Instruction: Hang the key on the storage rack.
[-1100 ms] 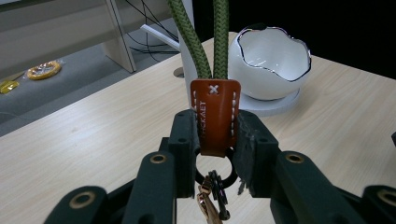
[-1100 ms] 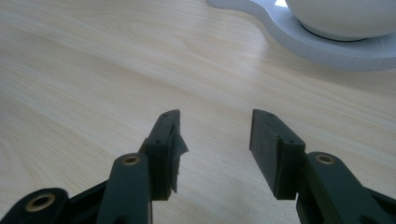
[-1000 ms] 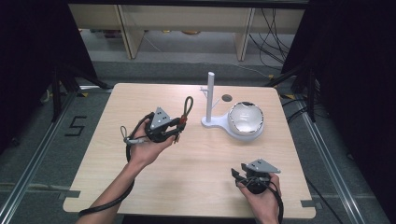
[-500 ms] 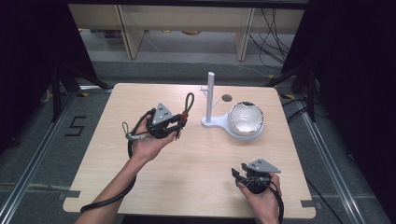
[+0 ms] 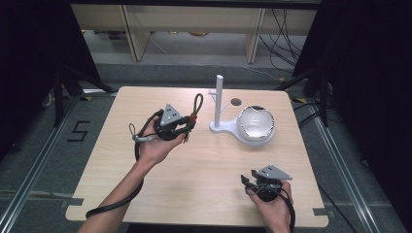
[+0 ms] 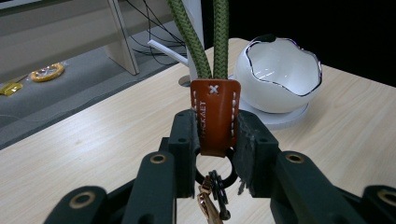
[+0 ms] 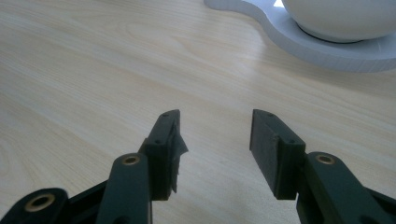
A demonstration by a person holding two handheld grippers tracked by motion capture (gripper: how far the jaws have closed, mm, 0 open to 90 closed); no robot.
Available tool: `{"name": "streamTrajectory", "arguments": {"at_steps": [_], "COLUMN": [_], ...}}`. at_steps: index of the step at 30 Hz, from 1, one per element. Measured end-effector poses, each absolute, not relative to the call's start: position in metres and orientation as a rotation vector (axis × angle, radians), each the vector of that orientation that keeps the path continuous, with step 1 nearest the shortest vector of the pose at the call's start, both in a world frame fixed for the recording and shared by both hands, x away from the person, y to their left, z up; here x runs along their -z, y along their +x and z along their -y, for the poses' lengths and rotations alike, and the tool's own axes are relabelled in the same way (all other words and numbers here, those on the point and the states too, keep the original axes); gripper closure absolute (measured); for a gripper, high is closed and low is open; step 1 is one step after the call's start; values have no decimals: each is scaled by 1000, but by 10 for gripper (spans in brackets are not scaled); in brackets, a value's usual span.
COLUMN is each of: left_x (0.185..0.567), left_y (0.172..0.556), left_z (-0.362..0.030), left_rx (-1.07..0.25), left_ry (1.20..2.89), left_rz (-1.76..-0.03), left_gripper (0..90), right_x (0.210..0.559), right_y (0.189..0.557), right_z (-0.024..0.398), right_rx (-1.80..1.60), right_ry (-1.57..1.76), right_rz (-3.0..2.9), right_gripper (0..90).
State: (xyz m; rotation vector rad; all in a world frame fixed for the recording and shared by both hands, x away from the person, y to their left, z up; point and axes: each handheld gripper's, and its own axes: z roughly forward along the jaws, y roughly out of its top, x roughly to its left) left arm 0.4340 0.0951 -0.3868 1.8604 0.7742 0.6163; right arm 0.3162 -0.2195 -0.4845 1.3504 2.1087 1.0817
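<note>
a: while the left gripper [image 5: 187,124] is held above the table [image 5: 116,160] left of centre, what does it clamp?
b: the brown tab of a green rope keychain [image 6: 215,114], beside the white stand [image 5: 219,104].
a: right gripper [image 5: 247,181]?
b: jaws apart, holding nothing, near the front right edge, bare tabletop ahead.

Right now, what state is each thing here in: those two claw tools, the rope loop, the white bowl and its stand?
Left gripper: jaws shut on the keychain's leather tab, held above the table.
Right gripper: jaws open, nothing between them.
Keychain: clamped, green rope loop pointing up.
White bowl: upright on the stand's base, looks empty.
Stand: post upright, nothing hanging on it.
</note>
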Motion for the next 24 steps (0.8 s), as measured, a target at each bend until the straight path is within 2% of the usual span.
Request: {"name": "streamTrajectory", "arguments": {"at_steps": [24], "left_x": [385], "left_y": [447], "left_z": [-86], "left_rx": [-606], "left_ry": [1874], "left_rz": [-778], "left_gripper": [691], "right_x": [485], "right_y": [317], "right_z": [220], "right_rx": [-1103], "right_ry": [1348], "right_rz": [-2105], "right_gripper": [536]}}
